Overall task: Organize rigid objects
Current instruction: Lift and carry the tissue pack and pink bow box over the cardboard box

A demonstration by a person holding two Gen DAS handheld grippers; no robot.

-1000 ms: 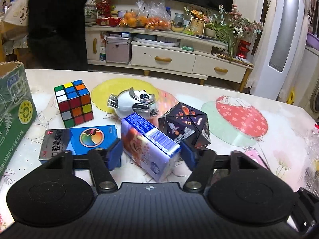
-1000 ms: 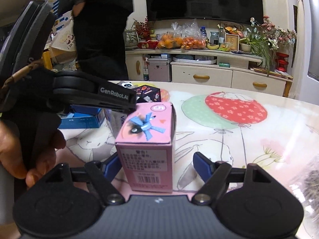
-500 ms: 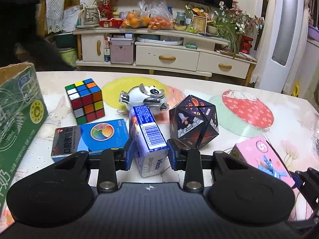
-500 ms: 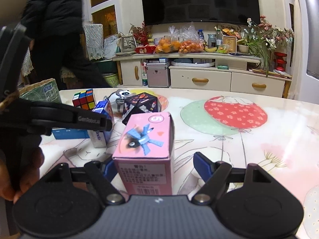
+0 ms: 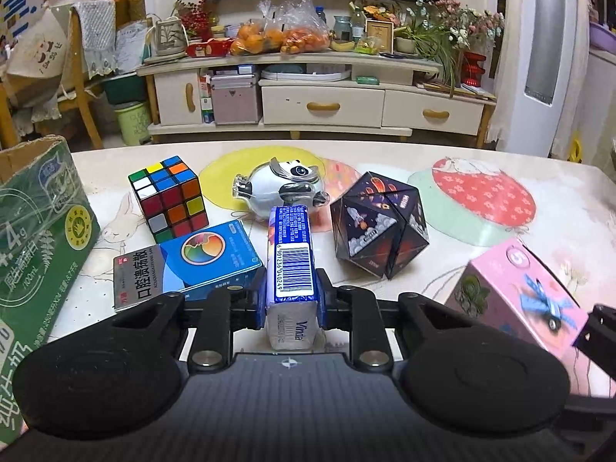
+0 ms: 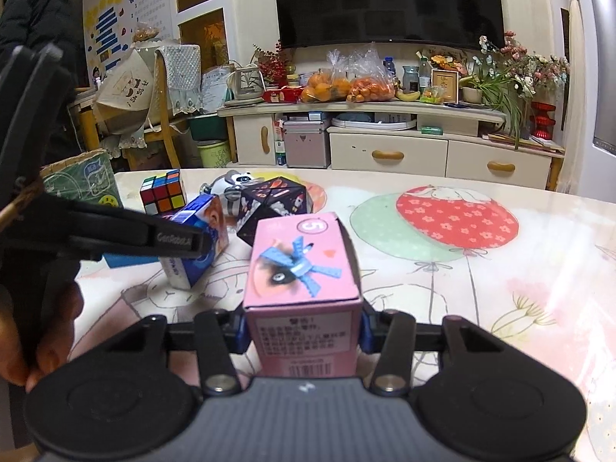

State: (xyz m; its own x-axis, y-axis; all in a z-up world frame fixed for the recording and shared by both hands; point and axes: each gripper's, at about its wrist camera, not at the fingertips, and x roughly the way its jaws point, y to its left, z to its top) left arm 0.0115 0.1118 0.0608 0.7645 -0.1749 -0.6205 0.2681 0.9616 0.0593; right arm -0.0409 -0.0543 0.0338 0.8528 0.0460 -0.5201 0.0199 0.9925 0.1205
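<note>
1. The left gripper (image 5: 291, 300) jaws have just closed onto the blue tissue pack (image 5: 292, 265) at the table's (image 5: 481, 269) 6 o'clock edge.
2. The right gripper (image 6: 303, 329) jaws have just closed, pinching the pink box (image 6: 304, 269).
3. The Rubik's cube (image 5: 168, 198) sits at 10 o'clock of the pack.

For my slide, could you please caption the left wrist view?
Left gripper shut on the tissue pack among toys.

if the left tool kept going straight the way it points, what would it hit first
Probably the white panda toy. The left tool is shut on the tissue pack, which points at the toy just beyond it, so the pack's far end would likely touch first. Depth is hard to judge.
</note>
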